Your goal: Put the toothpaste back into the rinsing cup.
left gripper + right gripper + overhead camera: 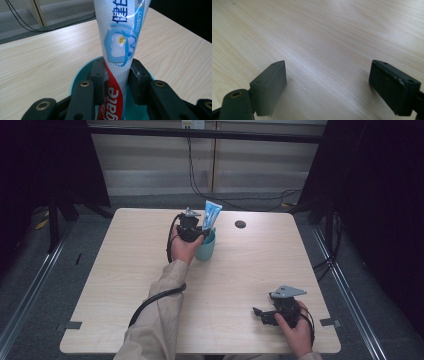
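High view: a rectangular table of pale wood-grain laminate [240,270] stands on grey floor, with black curtains at both sides and a light panelled wall behind. A small round black cap [240,224] sits in the tabletop at 12 o'clock. Just left of it, at about 11 o'clock, a teal plastic cup [206,248] stands upright and holds a white-and-blue toothpaste tube [211,214], which rises past the rim and leans slightly right. The left gripper [192,231] is at the cup's rim, held by a hand in a beige sleeve; a black cable trails back along the forearm. The right gripper [260,312] rests at 5 o'clock, well apart from the cup.

Left gripper view: the black jaws pinch the toothpaste tube [118,45] on both flanks, directly above the teal cup [77,80]. The tube is glossy, printed with a tooth emblem and red lettering.

Right gripper view: the right gripper [328,85] has its matte black jaws spread wide over bare tabletop [324,32], gripping nothing.
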Motion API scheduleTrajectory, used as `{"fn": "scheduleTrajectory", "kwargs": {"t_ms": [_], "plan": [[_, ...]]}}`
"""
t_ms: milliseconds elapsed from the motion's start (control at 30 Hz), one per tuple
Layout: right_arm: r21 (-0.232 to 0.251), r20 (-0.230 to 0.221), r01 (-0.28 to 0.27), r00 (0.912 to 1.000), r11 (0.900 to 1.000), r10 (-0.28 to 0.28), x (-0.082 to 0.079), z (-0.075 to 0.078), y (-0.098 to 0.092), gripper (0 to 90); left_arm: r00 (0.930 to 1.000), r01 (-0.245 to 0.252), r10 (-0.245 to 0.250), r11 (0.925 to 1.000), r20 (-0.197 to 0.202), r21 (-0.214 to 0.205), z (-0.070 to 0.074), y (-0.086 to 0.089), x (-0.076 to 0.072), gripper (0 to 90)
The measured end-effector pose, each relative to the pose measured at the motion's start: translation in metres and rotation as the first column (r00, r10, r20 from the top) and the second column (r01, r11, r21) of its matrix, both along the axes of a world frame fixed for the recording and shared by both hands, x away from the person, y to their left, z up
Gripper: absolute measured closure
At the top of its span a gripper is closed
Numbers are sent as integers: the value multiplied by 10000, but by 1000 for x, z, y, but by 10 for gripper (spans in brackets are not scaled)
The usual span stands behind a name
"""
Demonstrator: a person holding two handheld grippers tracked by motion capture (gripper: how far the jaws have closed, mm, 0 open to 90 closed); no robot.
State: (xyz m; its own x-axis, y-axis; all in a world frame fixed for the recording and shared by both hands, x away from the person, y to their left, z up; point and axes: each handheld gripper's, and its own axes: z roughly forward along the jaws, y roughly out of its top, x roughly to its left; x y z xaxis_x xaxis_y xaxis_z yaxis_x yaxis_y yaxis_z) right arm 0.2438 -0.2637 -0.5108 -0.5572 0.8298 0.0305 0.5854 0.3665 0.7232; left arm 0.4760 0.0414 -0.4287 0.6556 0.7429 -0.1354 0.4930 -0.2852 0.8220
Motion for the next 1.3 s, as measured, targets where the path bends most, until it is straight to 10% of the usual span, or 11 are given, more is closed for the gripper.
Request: {"fn": "scheduleTrajectory", "kwargs": {"t_ms": [1300], "plan": [[-3, -10, 10, 10000, 10000, -10, 0, 0, 0, 140, 9996, -125, 128, 9998, -269, 121, 22, 19, -8, 477]]}}
